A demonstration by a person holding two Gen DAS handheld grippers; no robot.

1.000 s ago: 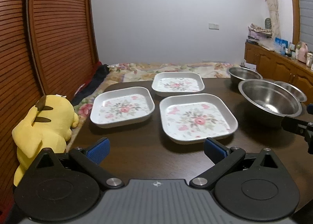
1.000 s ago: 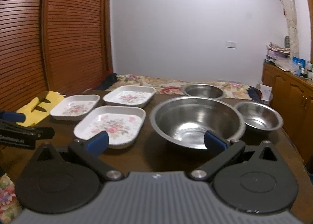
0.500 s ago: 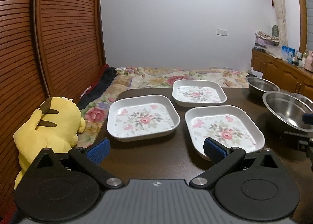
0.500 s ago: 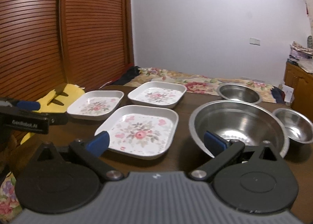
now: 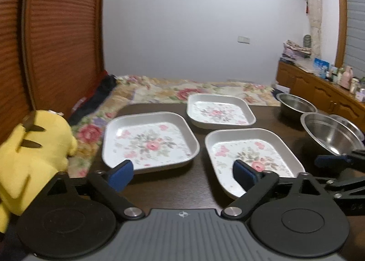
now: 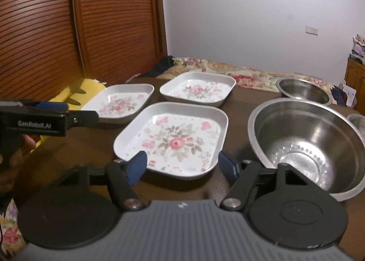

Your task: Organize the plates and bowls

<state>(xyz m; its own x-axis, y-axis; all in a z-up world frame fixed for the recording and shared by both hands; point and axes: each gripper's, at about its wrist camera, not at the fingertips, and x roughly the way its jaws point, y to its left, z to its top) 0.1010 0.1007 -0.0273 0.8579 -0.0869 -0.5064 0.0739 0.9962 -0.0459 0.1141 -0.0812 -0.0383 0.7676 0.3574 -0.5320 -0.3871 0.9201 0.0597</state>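
My right gripper (image 6: pixel 180 167) faces the nearest floral plate (image 6: pixel 173 140), its blue pads spread wide to either side of the near rim, gripping nothing. I judge this square, shallow dish to be light, stiff melamine or glazed ware, slick on its face, so I'd pinch the raised rim at a side, not a rounded corner. Two matching plates (image 5: pixel 148 142) (image 5: pixel 220 111) lie apart on the dark wooden table (image 5: pixel 200 183). Beside them sit three stainless bowls; the big perforated one (image 6: pixel 305 142) looks thin, rigid and slippery, best taken by its rolled lip. My left gripper (image 5: pixel 180 172) hovers open and empty. A yellow plush toy (image 5: pixel 29 158) lies off the table's left edge.
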